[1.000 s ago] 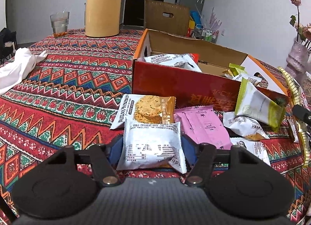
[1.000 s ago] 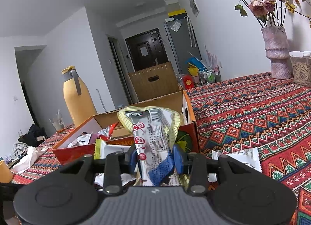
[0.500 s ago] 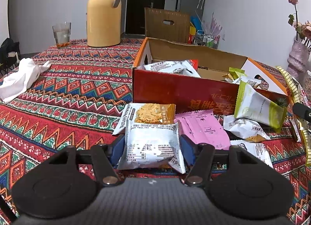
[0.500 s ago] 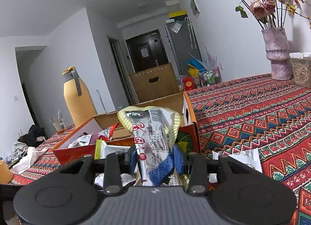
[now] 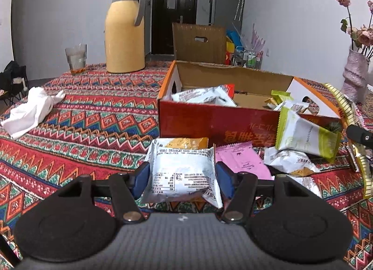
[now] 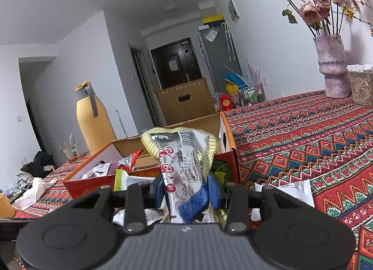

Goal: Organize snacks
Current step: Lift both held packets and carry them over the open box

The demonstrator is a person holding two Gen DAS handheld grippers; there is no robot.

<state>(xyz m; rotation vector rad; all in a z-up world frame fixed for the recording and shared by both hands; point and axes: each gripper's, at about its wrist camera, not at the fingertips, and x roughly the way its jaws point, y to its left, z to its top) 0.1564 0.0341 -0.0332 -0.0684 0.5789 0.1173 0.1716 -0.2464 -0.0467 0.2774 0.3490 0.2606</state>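
White foil, the packet (image 5: 183,176) between the left gripper (image 5: 183,177) pads, was seen clamped at both side edges and raised off the cloth (image 5: 81,134), in front of the red box (image 5: 209,125). Compared with a second before, the left view had tipped upward: more of the flask (image 5: 124,29) and the doorway was shown, and the packet hid more of the biscuit pack (image 5: 184,142) behind it. The grip had barely narrowed. A lift towards the box was judged to be under way. Nothing was altered on the right: the right gripper (image 6: 187,190) was kept closed on a tall silver-and-yellow wrapper (image 6: 184,165), held upright just before the box (image 6: 149,174).

Loose snacks on the cloth, a pink pack (image 5: 240,162) and a green-edged pack (image 5: 305,134) leaning on the box wall, were shown clearly only in the left view, as was the box interior with packs already inside. The vase (image 6: 332,67) and the far stretch of table were shown fully only in the right view.
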